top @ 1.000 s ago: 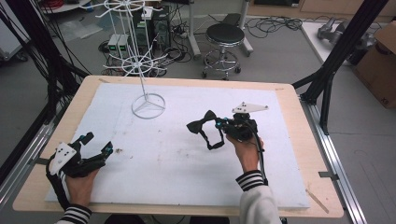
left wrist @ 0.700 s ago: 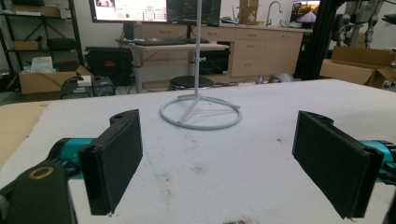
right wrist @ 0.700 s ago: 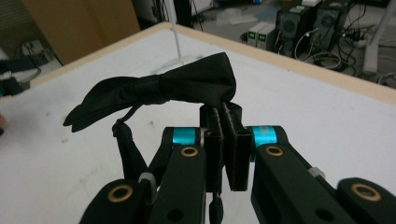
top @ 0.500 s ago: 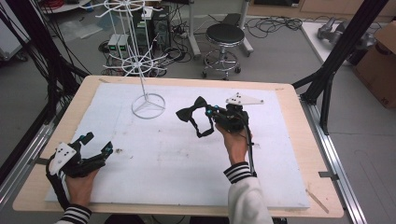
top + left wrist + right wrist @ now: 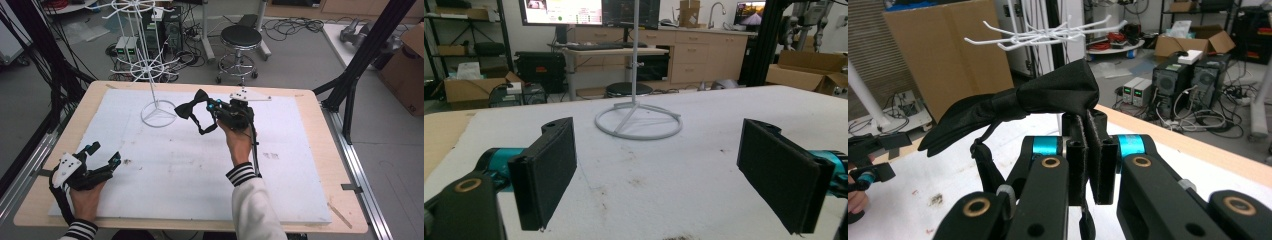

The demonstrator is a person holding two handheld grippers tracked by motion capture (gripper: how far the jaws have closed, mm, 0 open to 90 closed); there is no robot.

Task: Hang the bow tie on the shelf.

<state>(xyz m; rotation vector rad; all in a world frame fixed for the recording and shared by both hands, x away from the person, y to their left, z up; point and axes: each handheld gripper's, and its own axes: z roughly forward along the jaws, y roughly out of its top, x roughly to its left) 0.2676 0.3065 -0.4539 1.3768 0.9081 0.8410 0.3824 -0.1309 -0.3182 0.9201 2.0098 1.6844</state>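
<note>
A black bow tie [image 5: 192, 107] with a strap hangs in the air over the white mat, held at its band by my right gripper [image 5: 212, 106], which is shut on it. In the right gripper view the bow tie [image 5: 1018, 102] spreads above the jaws, its strap pinched between the pads [image 5: 1090, 155]. A white wire display rack [image 5: 150, 65] stands on a ring base [image 5: 158, 114] just left of the bow tie. My left gripper [image 5: 102, 156] rests at the mat's near left, open and holding nothing. The left gripper view has the rack's base [image 5: 638, 120] ahead between the wide-apart pads [image 5: 546, 165].
The white mat [image 5: 175, 165] covers a wooden table [image 5: 330, 165]. Rack hooks [image 5: 1038, 31] hang just beyond the bow tie in the right gripper view. A stool [image 5: 241, 42], computers and cables stand on the floor behind. Black frame posts [image 5: 360, 60] flank the table.
My right gripper has carried the bow tie left and away from me, closer to the rack. The left gripper has stayed put.
</note>
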